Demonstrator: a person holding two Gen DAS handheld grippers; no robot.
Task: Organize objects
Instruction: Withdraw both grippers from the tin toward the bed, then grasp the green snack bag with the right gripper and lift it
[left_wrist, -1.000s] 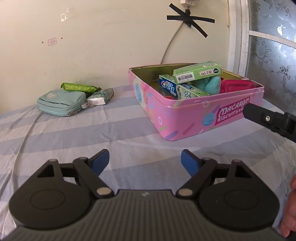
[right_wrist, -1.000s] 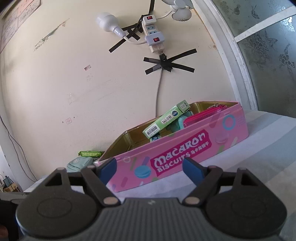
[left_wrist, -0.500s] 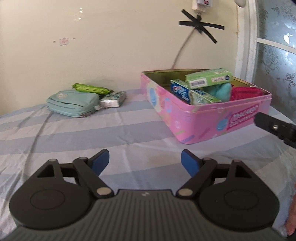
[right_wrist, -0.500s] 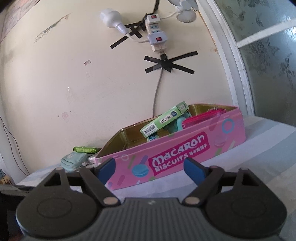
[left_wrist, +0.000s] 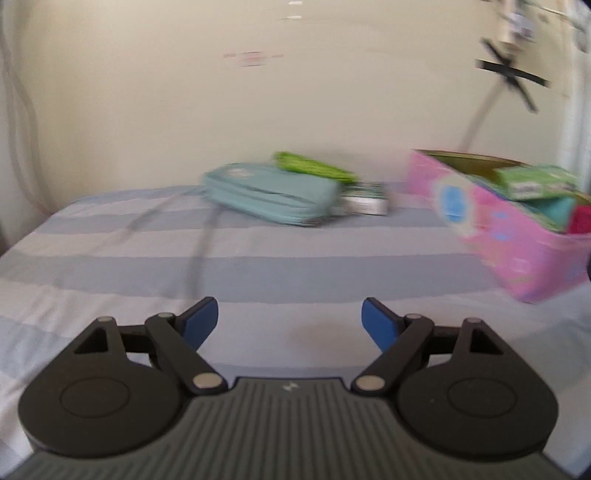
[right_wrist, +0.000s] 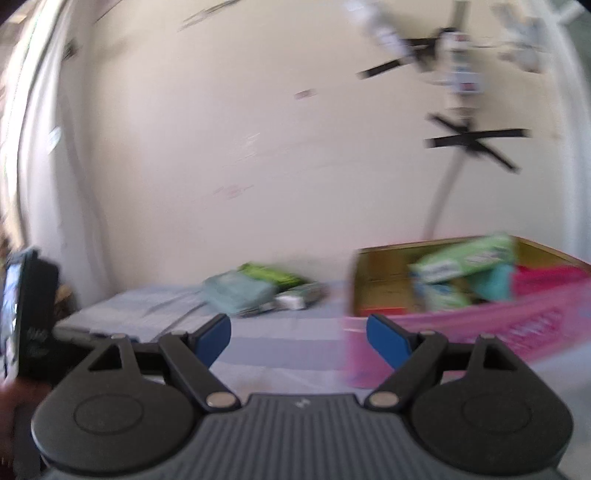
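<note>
Both grippers (left_wrist: 289, 321) (right_wrist: 298, 339) wide, empty.

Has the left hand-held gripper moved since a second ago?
Yes. The left hand-held gripper has swung left: the pink biscuit tin slid toward the frame's right edge, and the teal zip pouch now sits centred.

You have one pink tin (left_wrist: 517, 258) on the striped sheet (left_wrist: 295, 266). Outside it lie three things: one teal pouch (left_wrist: 269, 197), one green packet (left_wrist: 314, 168) and one small white-and-green pack (left_wrist: 365, 199). Inside the tin you can count one green box (right_wrist: 465, 258); the rest is too blurred to count.
</note>
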